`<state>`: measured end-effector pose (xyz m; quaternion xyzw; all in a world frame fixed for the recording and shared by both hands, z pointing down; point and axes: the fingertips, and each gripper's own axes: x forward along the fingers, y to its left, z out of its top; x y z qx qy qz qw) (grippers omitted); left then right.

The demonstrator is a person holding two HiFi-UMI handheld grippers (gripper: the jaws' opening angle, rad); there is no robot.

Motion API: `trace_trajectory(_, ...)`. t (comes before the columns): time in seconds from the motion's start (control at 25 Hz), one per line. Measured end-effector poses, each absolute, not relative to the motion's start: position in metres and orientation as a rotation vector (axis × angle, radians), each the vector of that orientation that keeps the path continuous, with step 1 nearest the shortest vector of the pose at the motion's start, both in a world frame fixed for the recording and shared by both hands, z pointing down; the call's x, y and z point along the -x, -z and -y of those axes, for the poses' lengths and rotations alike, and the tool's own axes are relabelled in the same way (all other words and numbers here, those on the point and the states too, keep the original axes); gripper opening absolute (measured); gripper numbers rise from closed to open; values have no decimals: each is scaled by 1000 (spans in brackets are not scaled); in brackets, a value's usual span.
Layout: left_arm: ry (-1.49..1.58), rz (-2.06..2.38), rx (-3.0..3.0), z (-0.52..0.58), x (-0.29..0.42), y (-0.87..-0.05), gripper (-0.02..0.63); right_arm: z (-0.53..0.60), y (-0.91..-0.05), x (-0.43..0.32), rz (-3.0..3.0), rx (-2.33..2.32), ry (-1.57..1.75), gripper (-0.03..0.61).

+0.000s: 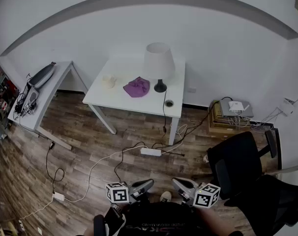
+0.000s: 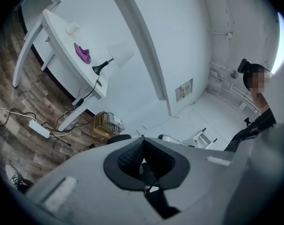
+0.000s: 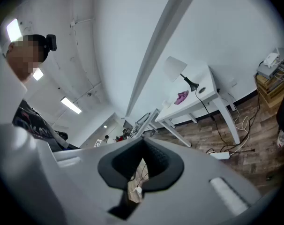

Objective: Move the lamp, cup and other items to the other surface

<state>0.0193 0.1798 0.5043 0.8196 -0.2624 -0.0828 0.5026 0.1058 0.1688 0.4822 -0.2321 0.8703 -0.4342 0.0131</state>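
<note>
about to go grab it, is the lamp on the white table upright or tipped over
Upright: the lamp stands on the white table, its dark foot down and its shade straight above.

White lamp (image 1: 159,60), cream cup (image 1: 108,81), purple cloth (image 1: 136,87) — white table (image 1: 139,104), brown wood-grain floor (image 1: 90,146)

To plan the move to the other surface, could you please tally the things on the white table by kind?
White-shaded table lamp with a black base: 1
Small cream cup: 1
Crumpled purple cloth: 1
Small dark round thing, too small to identify: 1
Total: 4
</note>
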Motion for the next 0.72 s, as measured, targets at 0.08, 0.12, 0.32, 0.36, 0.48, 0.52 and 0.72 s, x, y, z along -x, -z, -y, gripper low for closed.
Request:
trace_trajectory(0.08,201,631,-1979,-179,-20,-506,-8,-168,-483,-106,-2714,725,1351,-1)
trace_trajectory(0.12,200,630,-1979,-179,-21,-506,-8,-168,-484,-106,-2715,726,1349,0)
trace_trajectory(0.32,188,627,-1980,-177,-22,-506,-8,-166,-486,-108,-2710,740,1350,0)
trace_trajectory(0.36,192,624,-1980,-177,-22,-506,-8,-166,-486,-108,-2709,744,1351,0)
trace_trajectory(0.48,199,618,-1981,-177,-22,-506,-8,-166,-484,-108,-2706,748,1351,-1)
trace_trajectory(0.52,199,618,-1981,-177,-22,-506,-8,-166,-484,-108,-2706,749,1351,0)
trace_trajectory(0.72,205,623,-1981,-177,-22,-506,-8,-165,-480,-109,-2701,738,1327,0)
